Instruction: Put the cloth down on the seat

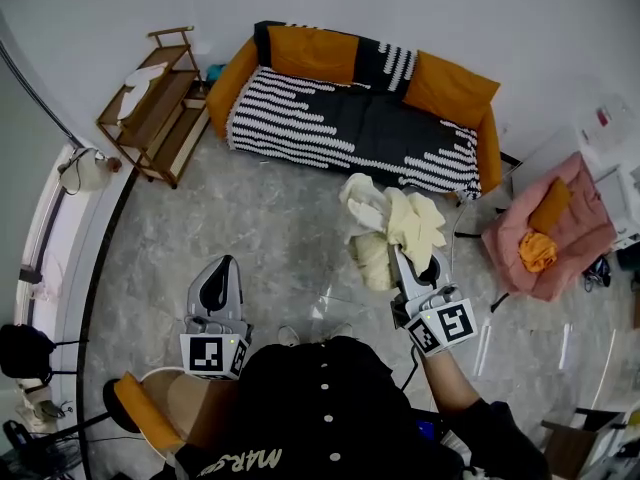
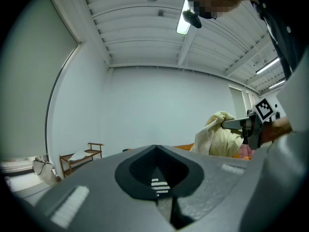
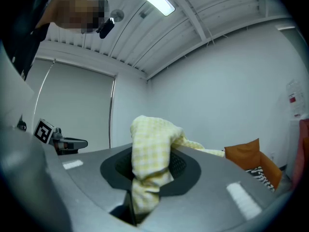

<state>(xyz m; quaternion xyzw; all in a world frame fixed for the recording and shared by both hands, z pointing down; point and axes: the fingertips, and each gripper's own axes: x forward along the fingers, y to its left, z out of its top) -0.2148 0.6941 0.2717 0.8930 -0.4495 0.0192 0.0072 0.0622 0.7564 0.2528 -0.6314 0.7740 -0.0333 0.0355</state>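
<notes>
A pale yellow checked cloth hangs bunched in the air in front of the sofa, whose seat has a black-and-white striped cover and orange cushions. My right gripper is shut on the cloth; in the right gripper view the cloth is pinched between the jaws and folds over them. My left gripper is lower left, shut with nothing in it, held above the floor. In the left gripper view the cloth shows at right on the other gripper.
A wooden shelf rack with a white item stands left of the sofa. A pink chair with an orange cloth sits at right. An orange-rimmed stool is near the person's feet. Marble floor lies between me and the sofa.
</notes>
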